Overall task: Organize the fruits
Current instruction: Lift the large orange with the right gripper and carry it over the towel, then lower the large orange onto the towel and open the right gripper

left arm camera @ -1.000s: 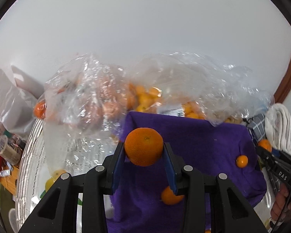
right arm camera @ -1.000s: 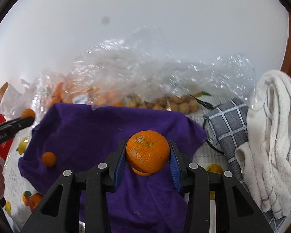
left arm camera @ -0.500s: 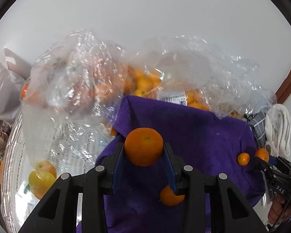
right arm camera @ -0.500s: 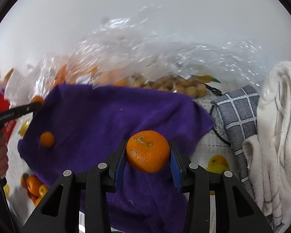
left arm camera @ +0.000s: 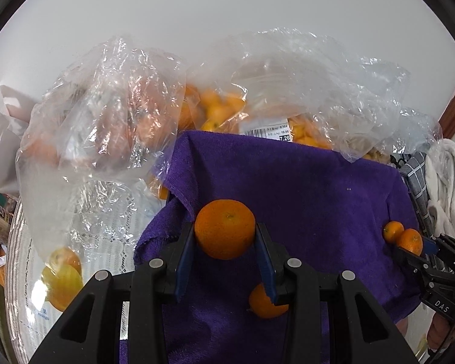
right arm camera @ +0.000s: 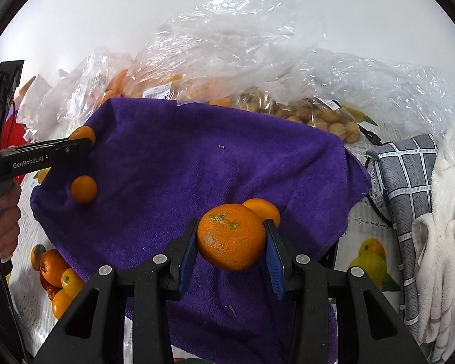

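My left gripper (left arm camera: pixel 225 236) is shut on an orange (left arm camera: pixel 224 233) above the left part of a purple towel (left arm camera: pixel 303 188). A smaller orange (left arm camera: pixel 265 305) lies on the towel just below its right finger. My right gripper (right arm camera: pixel 231 239) is shut on an orange (right arm camera: pixel 230 236) above the towel's right part (right arm camera: pixel 197 166); a small orange (right arm camera: pixel 262 208) lies right behind it. Another small orange (right arm camera: pixel 83 188) lies at the towel's left. In the left wrist view the right gripper (left arm camera: pixel 415 247) shows at the right edge with its orange (left arm camera: pixel 411 241).
Clear plastic bags of oranges (left arm camera: pixel 215 106) and pale round fruit (right arm camera: pixel 324 118) stand behind the towel. A grey checked cloth (right arm camera: pixel 406 176) and a white towel (right arm camera: pixel 446 242) lie at the right. Loose oranges (right arm camera: pixel 57 276) lie at the left on the printed tablecloth (right arm camera: pixel 367 221).
Both grippers, still holding their oranges, have moved forward and lower over the towel. The right gripper's orange now sits close to the small orange on the towel.
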The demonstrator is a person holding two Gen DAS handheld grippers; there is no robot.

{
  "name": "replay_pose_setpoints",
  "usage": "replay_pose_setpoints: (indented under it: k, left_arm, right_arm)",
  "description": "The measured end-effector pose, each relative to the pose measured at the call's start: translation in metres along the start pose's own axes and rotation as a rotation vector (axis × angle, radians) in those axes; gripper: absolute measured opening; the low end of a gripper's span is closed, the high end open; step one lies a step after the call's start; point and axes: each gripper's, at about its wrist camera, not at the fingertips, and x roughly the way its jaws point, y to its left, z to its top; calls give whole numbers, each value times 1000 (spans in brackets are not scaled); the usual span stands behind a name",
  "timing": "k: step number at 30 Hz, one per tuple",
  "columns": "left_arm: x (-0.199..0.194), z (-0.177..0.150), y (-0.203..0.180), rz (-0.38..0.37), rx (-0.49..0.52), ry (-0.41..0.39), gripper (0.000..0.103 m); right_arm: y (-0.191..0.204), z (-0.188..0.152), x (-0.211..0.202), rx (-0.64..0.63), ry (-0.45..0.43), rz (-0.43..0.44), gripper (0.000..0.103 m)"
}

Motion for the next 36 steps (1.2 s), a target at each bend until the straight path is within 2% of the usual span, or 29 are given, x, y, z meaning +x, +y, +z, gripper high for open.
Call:
replay_pose_setpoints:
  k: [15,22,24,27,29,31,36]
  left_arm:
    - [20,-5,-2,-7,1,70,37]
    - [25,-8,-1,-6,-1,84,37]
    - [26,-8,-2,-3,2,86,37]
    - [27,-8,-4,0,5,94,37]
    - [24,-8,-6,-4,8,94,41]
    - [21,-6,-7,-8,6,88,56]
    - [9,-4,-11,-24,20,47,58]
  right_arm:
    - [18,-8,19,-66,81,-16,41]
    - [19,-9,21,-75,85,-21,42]
    - [22,-8,20,-80,75,-21,44]
    - [27,-6,15,-90,52,-22,53]
    - [28,-4,10,-95,36,-17,54]
    - [28,-3,4,-94,16,-10,56]
    - [24,2,-10,-67,-35,20,59]
